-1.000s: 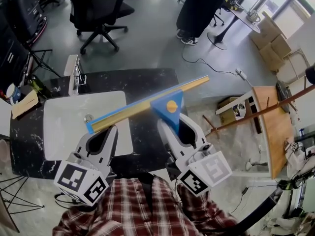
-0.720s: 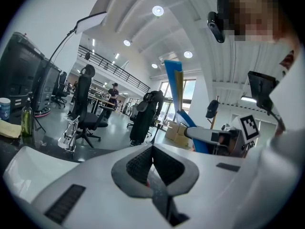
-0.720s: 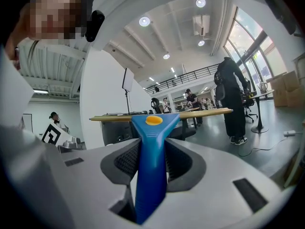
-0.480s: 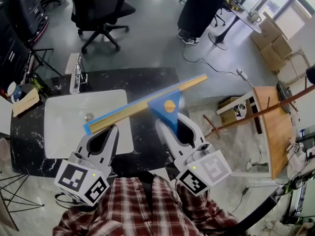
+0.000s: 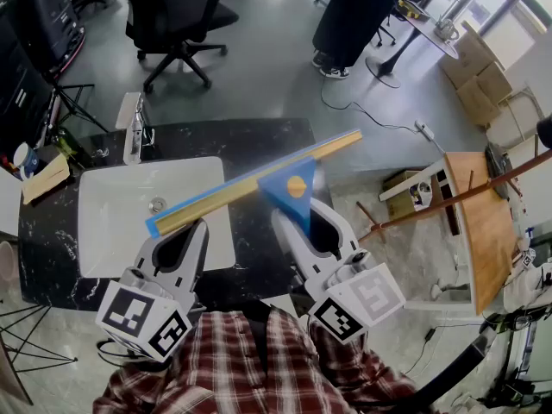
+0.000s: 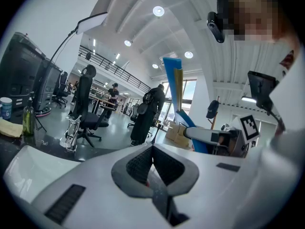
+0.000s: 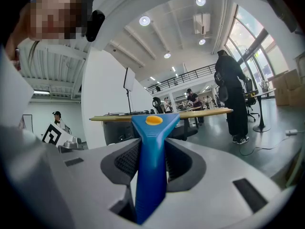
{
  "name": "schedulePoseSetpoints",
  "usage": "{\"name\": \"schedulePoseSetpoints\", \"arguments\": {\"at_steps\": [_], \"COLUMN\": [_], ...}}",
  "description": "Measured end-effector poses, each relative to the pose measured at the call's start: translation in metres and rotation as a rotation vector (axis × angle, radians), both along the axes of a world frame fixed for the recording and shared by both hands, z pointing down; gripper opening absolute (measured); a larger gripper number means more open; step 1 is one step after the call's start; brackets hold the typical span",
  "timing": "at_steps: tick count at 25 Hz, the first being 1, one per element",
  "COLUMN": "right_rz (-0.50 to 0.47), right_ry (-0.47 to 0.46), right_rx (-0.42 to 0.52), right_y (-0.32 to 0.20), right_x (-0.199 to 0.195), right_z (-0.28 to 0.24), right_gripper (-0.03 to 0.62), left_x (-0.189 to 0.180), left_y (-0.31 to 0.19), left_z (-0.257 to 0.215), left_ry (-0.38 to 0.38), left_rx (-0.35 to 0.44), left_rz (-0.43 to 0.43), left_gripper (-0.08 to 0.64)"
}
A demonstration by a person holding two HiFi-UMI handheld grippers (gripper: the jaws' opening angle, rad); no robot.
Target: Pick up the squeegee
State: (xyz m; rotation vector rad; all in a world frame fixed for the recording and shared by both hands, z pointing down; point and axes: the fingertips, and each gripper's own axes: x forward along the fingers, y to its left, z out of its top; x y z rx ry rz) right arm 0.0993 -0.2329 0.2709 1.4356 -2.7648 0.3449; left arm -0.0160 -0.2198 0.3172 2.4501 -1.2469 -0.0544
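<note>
- Between the jaws of the right gripper (image 5: pixel 304 221) the blue handle of the squeegee (image 5: pixel 291 190) is clamped, with the dark pads pressed on both of its sides and its orange-dotted head standing out beyond the fingertips.
- Across that head the long yellow-and-blue blade is carried, tilted, with its higher end at the right of the head view.
- Under the blade a white sink (image 5: pixel 97 231) set in a black marble counter (image 5: pixel 259 145) is seen.
- At the left gripper (image 5: pixel 188 231) the jaws are closed together with nothing held; the blade's lower end is seen just beyond its fingertips, outside the jaws.
</note>
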Motion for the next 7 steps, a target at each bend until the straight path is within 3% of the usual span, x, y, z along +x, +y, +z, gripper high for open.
{"name": "schedulePoseSetpoints", "arguments": {"at_steps": [7], "right_rz": [-0.004], "right_ry": [-0.001], "right_rx": [-0.005], "right_y": [-0.0022], "right_x": [-0.0001], "right_z": [-0.0002], "right_gripper": [0.138], "left_x": [0.0015], "left_y": [-0.0018], "left_z": [0.0001], "left_ry": [0.002], "left_rx": [-0.006], "left_rz": [0.000], "left_gripper": [0.009]}}
